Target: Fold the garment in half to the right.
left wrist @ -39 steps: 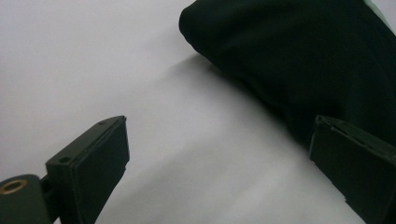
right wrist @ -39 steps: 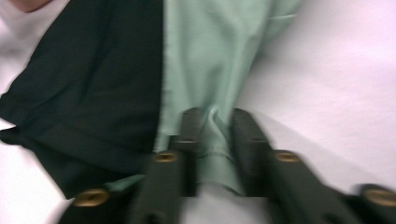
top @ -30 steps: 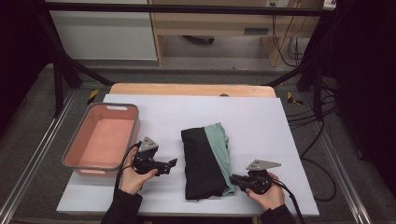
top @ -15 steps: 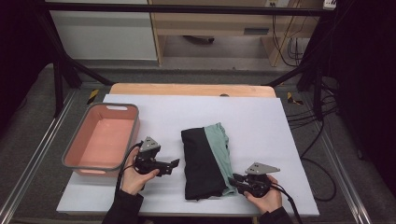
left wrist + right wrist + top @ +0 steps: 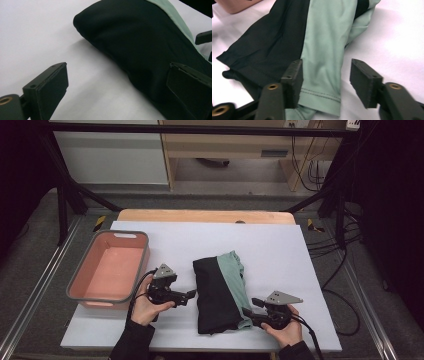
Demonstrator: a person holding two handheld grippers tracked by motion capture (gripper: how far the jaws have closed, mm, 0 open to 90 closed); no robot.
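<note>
The right claw (image 5: 253,306) has just been opening; its jaws now stand apart around the cloth's (image 5: 220,292) green hem, not pinching. The left claw (image 5: 191,294) is wide open beside the black fold. The high view also shows a pink tub (image 5: 107,270).

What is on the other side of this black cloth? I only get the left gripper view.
Observer: The right hand-held gripper is at the near right corner of the cloth. Its jaws have just been opening, and the green hem lies between them, not pinched.
Operator: Is there a box anywhere?
Observer: Yes, a pink tub with nothing in it sits on the table. It is beside the left hand-held gripper, on the side away from the cloth.
</note>
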